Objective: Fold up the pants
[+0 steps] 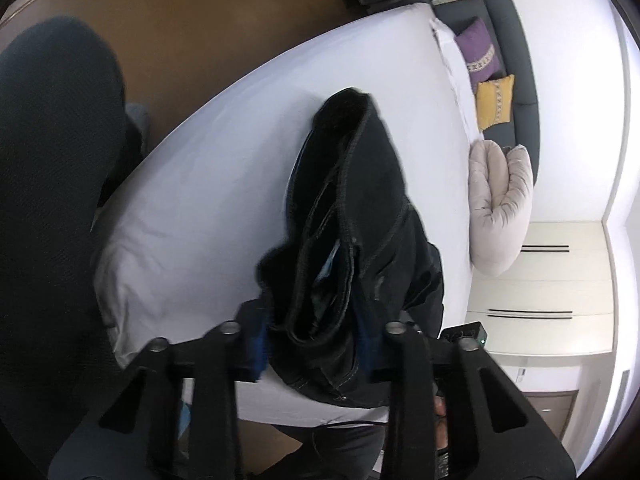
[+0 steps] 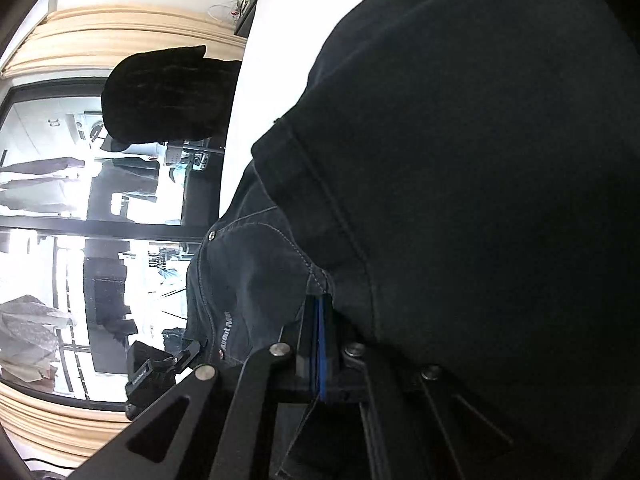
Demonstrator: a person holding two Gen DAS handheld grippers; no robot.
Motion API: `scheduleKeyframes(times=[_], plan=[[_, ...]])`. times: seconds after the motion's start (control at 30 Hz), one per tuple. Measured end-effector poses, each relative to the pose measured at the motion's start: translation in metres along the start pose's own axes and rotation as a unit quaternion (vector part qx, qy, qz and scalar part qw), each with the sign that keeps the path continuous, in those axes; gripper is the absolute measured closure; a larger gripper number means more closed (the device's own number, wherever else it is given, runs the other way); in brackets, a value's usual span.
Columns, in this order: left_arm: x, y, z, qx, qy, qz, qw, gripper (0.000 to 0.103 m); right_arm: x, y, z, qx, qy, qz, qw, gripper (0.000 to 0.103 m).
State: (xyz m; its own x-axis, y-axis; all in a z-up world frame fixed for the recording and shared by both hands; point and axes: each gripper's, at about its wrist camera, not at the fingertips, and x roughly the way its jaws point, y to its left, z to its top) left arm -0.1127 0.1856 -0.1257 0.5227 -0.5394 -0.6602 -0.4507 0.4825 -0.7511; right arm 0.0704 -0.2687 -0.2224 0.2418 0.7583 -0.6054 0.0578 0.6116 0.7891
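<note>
Left wrist view: the left gripper (image 1: 316,344) has its jaws drawn in on a thick bunch of the dark pants (image 1: 352,216), the blue pads (image 1: 260,350) pressing the fabric from both sides, so the jaws stand only partly closed with the cloth filling the gap. From the jaws the pants run up toward twelve o'clock as a long bundle with seams and a rolled edge showing, their far end resting on the white bed (image 1: 224,184). A lower fold hangs by the bed's near edge at about six o'clock. At one o'clock, along the head of the bed, lie a purple cushion (image 1: 478,54), a yellow cushion (image 1: 495,100) and, nearer three o'clock, a pale folded duvet (image 1: 500,200), beside a white cabinet (image 1: 560,280). A large dark blurred shape fills the nine o'clock side, over the brown floor (image 1: 180,28). In the right wrist view, the right gripper (image 2: 322,320) has its jaws fully together, the blue pad edges meeting on a seam of the pants (image 2: 256,280), which spread from the jaws toward eleven o'clock with stitching and a rivet visible. A black garment covers the frame from twelve to five o'clock. A bright window (image 2: 60,220) and pale curtain (image 2: 120,28) sit at nine and eleven o'clock.
</note>
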Motion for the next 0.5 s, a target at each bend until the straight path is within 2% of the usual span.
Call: scheduleKeyframes(times=[0.1, 0.17, 0.23, 0.27, 0.3, 0.33, 0.4, 0.47, 0.5], plan=[[-0.007, -0.039, -0.003, 0.063, -0.021, 0.002, 0.9978, 0.084, -0.002, 0.000, -0.001, -0.004, -0.003, 0.004, 1.000, 0.103], [-0.010, -0.073, -0.007, 0.122, -0.038, 0.001, 0.9919, 0.085, -0.007, 0.011, -0.002, -0.014, -0.011, -0.004, 1.000, 0.103], [-0.010, -0.117, -0.014, 0.191, -0.052, 0.002, 0.9801, 0.085, -0.026, 0.020, -0.004, -0.023, -0.040, 0.010, 0.999, 0.082], [-0.007, -0.136, -0.017, 0.218, -0.053, 0.000, 0.9746, 0.085, -0.038, 0.022, -0.004, -0.023, -0.058, 0.028, 0.998, 0.058], [0.000, -0.160, -0.026, 0.257, -0.053, -0.001, 0.9649, 0.085, -0.053, 0.025, -0.003, -0.024, -0.078, 0.044, 0.996, 0.042], [0.007, -0.177, -0.035, 0.289, -0.051, -0.001, 0.9560, 0.085, -0.065, 0.026, -0.002, -0.026, -0.093, 0.051, 0.994, 0.038], [0.030, -0.214, -0.060, 0.356, -0.035, -0.007, 0.9337, 0.085, -0.090, 0.026, 0.004, -0.026, -0.110, 0.068, 0.991, 0.034], [0.056, -0.242, -0.082, 0.401, -0.008, -0.015, 0.9158, 0.085, -0.108, 0.020, 0.011, -0.018, -0.112, 0.098, 0.989, 0.031], [0.074, -0.256, -0.097, 0.433, 0.008, -0.016, 0.9013, 0.085, -0.117, 0.017, 0.014, -0.016, -0.113, 0.110, 0.987, 0.030]])
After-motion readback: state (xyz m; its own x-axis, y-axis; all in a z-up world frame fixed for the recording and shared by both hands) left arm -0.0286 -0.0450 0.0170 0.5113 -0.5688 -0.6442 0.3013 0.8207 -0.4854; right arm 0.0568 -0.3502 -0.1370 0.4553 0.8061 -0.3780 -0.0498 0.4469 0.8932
